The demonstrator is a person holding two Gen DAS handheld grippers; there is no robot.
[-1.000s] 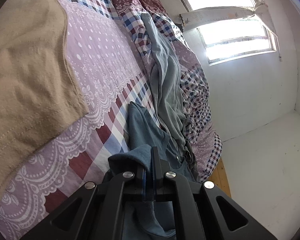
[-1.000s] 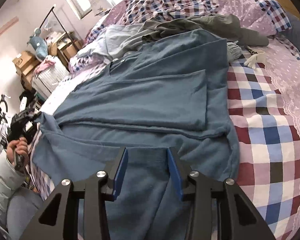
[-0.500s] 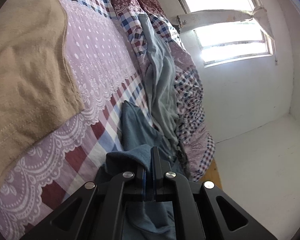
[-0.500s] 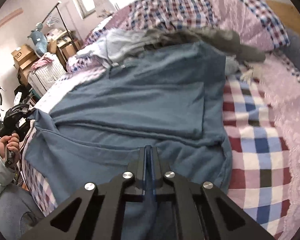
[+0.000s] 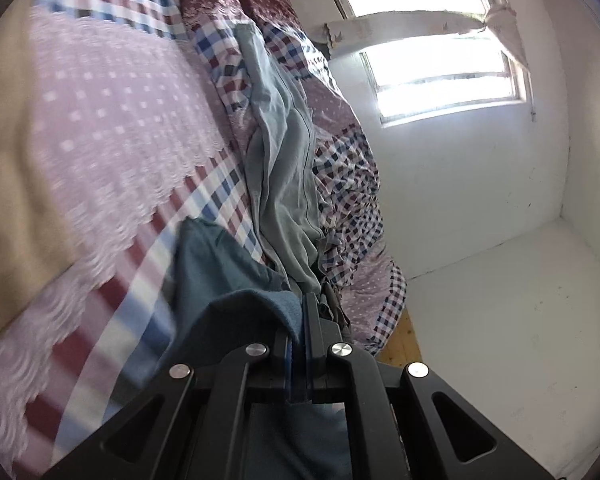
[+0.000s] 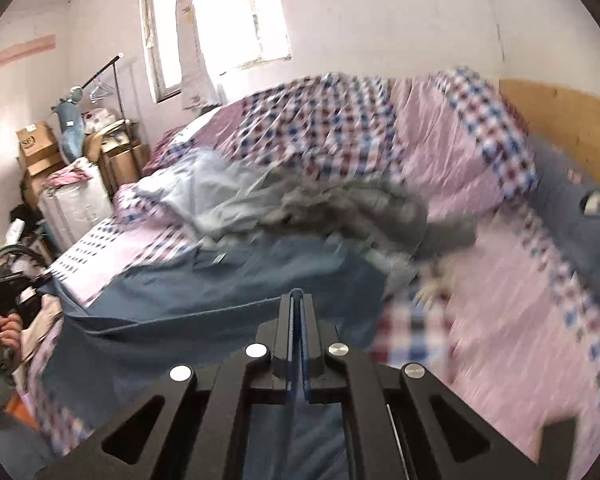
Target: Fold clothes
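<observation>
The left gripper (image 5: 305, 308) is pinched tight on an edge of the blue garment (image 5: 216, 272), its jaws pressed together with cloth bunched over them and hanging below. The right gripper (image 6: 296, 304) is likewise clamped, with a thin fold of the same blue garment (image 6: 204, 300) between its jaws and more of it draped beneath. Only the right view shows the garment's spread: it lies across the near side of the bed (image 6: 520, 280), one corner drawn toward the person's left hand (image 6: 4, 330) at the frame's left edge, though motion blurs much of it. Beyond it sits a heap of grey clothes (image 6: 340, 208) on the checked quilt (image 6: 320, 120). The left view instead shows a tan cloth (image 5: 8, 160) on the bedspread, a pale grey-green garment (image 5: 284, 168) running along the quilt, a window (image 5: 432, 52) and the white floor (image 5: 520, 340). The right view alone takes in boxes (image 6: 36, 146) and a clothes rail (image 6: 112, 76) by the wall.
</observation>
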